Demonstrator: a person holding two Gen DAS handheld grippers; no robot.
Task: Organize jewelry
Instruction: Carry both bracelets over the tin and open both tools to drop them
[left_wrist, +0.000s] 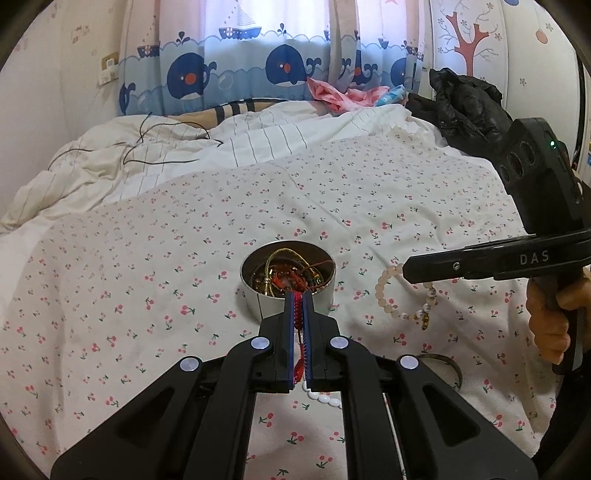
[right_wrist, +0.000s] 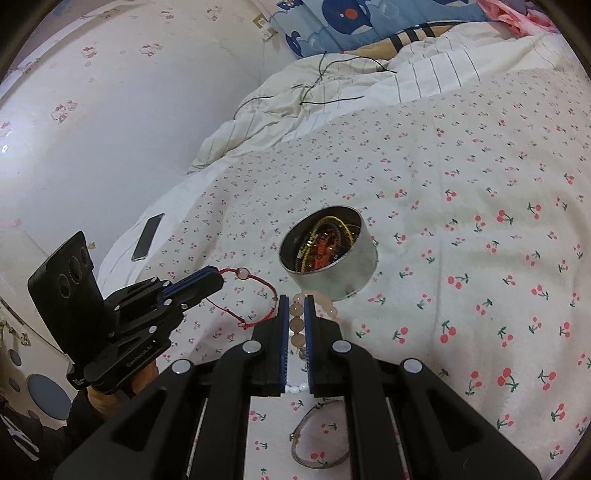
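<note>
Much of the lower part of both views is blocked by the black frames of the tools. A string of small white beads (right_wrist: 297, 388) and a thin dark bangle (right_wrist: 317, 439) lie on the bed near the camera, and both are partly hidden behind the right tool, so their full shapes cannot be made out. The jewelry inside the tin is tangled, and single pieces are hard to separate.

The bed (left_wrist: 155, 236) is covered by a soft white sheet printed with small red cherries. A rumpled striped blanket (left_wrist: 110, 155) with a thin black cable (left_wrist: 166, 142) across it lies at the far end. A phone (right_wrist: 148, 236) rests near the bed's left edge.

A round, shiny metal tin (left_wrist: 288, 284) stands open on the sheet. It holds a gold cord, reddish pieces and dark strands heaped together.

The left tool (left_wrist: 299, 295) is pressed together, pinching a red braided cord bracelet (right_wrist: 258, 295) with a pale bead. The bracelet hangs in a loop just beside the tin's near rim.

The right tool (right_wrist: 296, 299) is clamped on a bracelet of round, pale pink beads (left_wrist: 391, 299). It dangles above the sheet to the right of the tin, with a small gold charm at its lowest point. A hand (left_wrist: 550, 325) grips this tool's handle at the right edge, partly cut off.
</note>
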